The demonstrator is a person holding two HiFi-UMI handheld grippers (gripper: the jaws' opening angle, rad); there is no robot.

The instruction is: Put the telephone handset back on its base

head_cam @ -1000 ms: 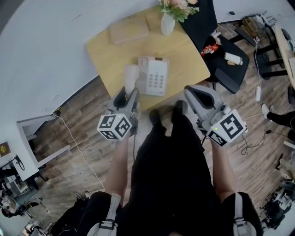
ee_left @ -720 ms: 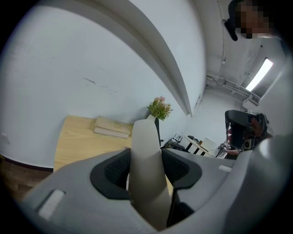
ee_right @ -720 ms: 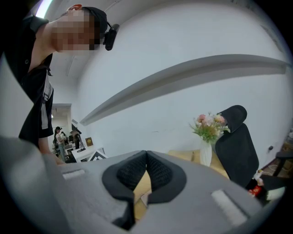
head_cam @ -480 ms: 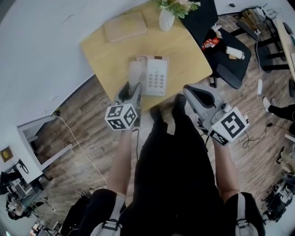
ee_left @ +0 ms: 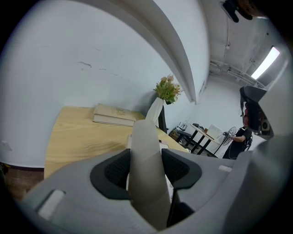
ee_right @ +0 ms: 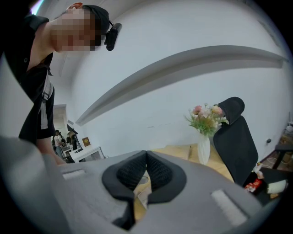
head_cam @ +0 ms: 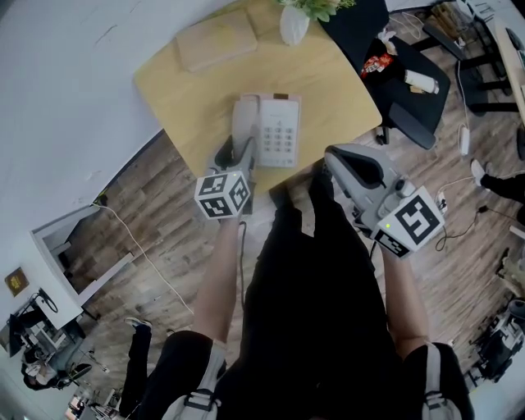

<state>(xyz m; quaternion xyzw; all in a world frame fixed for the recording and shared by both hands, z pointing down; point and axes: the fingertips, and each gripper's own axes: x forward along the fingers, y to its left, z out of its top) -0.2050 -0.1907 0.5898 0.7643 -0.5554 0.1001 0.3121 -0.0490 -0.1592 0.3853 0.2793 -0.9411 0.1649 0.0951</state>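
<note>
A white telephone base (head_cam: pixel 279 131) with a keypad lies near the front edge of the wooden table (head_cam: pixel 328 78). The pale grey handset (head_cam: pixel 243 120) hangs over the base's left side, and I cannot tell whether it touches the cradle. My left gripper (head_cam: pixel 236 154) is shut on the handset's near end. In the left gripper view the handset (ee_left: pixel 145 155) stands up between the two black pads (ee_left: pixel 116 170) of the left gripper (ee_left: pixel 146 172). My right gripper (head_cam: pixel 351 166) hovers off the table's front right, shut with nothing in it. The right gripper (ee_right: pixel 146 172) has its pads pressed together.
A flat tan book (head_cam: pixel 215 39) and a white vase of flowers (head_cam: pixel 294 23) stand at the table's far side. A black office chair (head_cam: pixel 406 78) with a red snack packet (head_cam: pixel 377 64) is at the right. A white wall borders the table's left, and a cable (head_cam: pixel 135 254) lies on the wood floor.
My left gripper has carried the handset forward and to the right, from the table's front edge to over the base's left side. The right gripper has hardly moved.
</note>
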